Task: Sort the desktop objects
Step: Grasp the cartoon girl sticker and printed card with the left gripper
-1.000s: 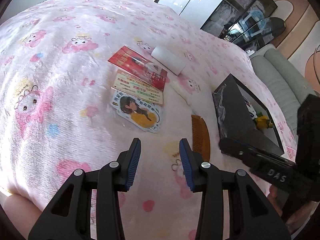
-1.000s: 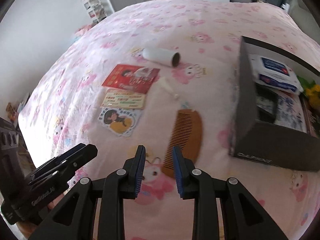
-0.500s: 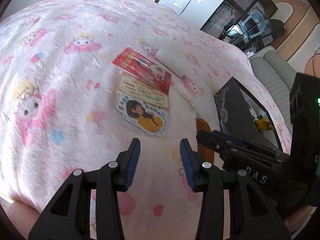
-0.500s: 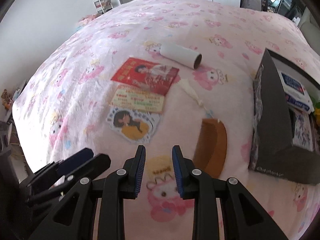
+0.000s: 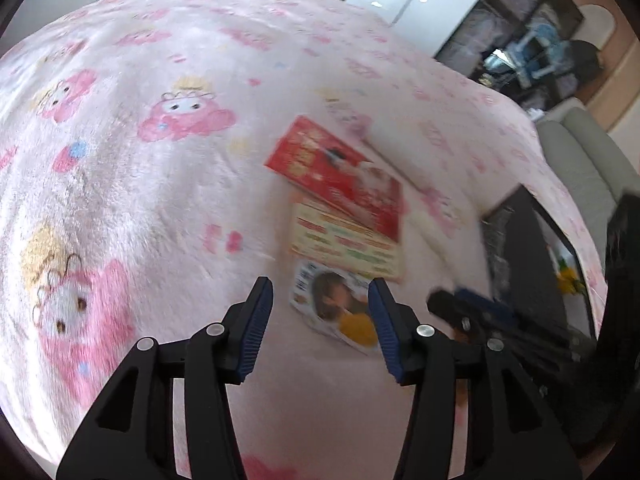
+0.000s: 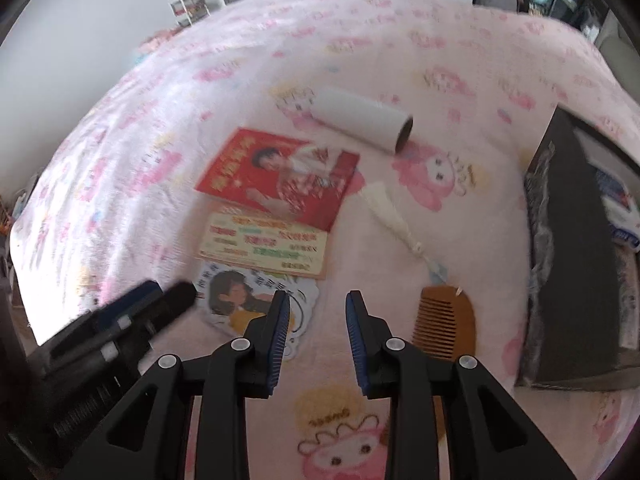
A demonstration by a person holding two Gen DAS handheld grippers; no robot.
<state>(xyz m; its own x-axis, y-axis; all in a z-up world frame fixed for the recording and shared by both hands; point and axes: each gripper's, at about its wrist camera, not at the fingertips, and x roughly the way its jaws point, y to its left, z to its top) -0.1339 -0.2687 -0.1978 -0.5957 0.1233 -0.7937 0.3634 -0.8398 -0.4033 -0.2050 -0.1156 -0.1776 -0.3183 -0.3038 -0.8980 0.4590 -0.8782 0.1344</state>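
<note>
On the pink cartoon blanket (image 5: 120, 168) lie a red card (image 6: 276, 174), a pale leaflet (image 6: 264, 246), a girl sticker (image 6: 240, 300), a white roll (image 6: 362, 120), a white tassel (image 6: 390, 214) and a wooden comb (image 6: 446, 326). My left gripper (image 5: 320, 316) is open and empty, just short of the girl sticker (image 5: 336, 308). My right gripper (image 6: 318, 320) is open and empty, between the sticker and the comb. The left gripper shows at lower left in the right wrist view (image 6: 160, 300).
A black box (image 6: 576, 264) holding a wipes pack (image 6: 620, 208) stands at the right edge of the blanket. It shows in the left wrist view (image 5: 524, 248) with a yellow toy (image 5: 570, 280) inside. A grey sofa (image 5: 588, 152) and dark shelves (image 5: 520, 52) stand beyond.
Both grippers have moved forward toward the cards and sticker. The left gripper's jaws have spread a little. The right gripper shifted left, away from the comb.
</note>
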